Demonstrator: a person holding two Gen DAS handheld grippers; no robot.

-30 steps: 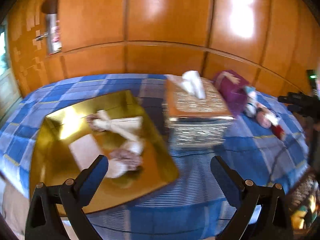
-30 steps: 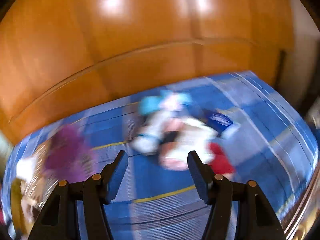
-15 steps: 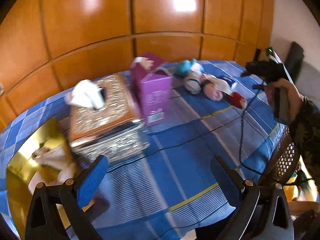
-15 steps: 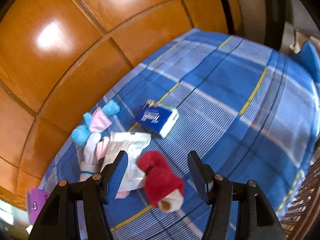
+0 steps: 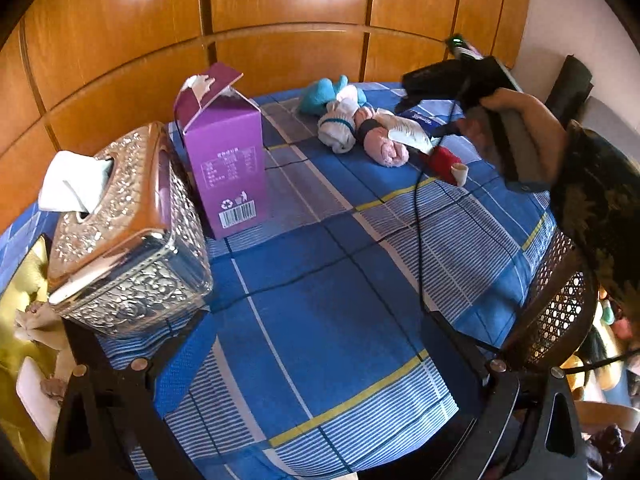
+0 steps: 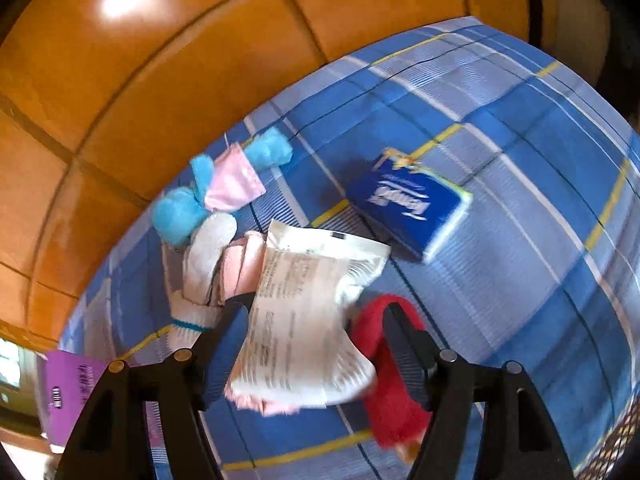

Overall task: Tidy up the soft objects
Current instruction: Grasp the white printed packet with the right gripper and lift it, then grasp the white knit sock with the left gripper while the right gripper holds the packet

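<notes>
A pile of soft items lies on the blue checked cloth (image 5: 328, 320) at the far right. It holds a teal sock (image 5: 324, 94), a white sock (image 5: 340, 128), a pink sock roll (image 5: 384, 146), a white packet (image 5: 408, 134) and a red sock (image 5: 446, 160). My right gripper (image 6: 316, 320) is low over this pile and its jaws are opening. The white packet (image 6: 308, 312) sits between them, and the red sock (image 6: 384, 360) lies at the right finger. My left gripper (image 5: 320, 344) hangs open over bare cloth, holding nothing.
A silver tissue box (image 5: 120, 240) and a purple carton (image 5: 224, 152) stand at the left, with a gold tray (image 5: 16, 320) beyond them. A blue tissue pack (image 6: 408, 204) lies behind the pile. A hand (image 5: 520, 120), a cable (image 5: 416, 220) and a wicker chair (image 5: 560, 300) are at the right.
The left view swung from the gold tray across to the boxes and the sock pile. The right gripper dropped onto the pile, its jaws widened, and the white packet is now between them.
</notes>
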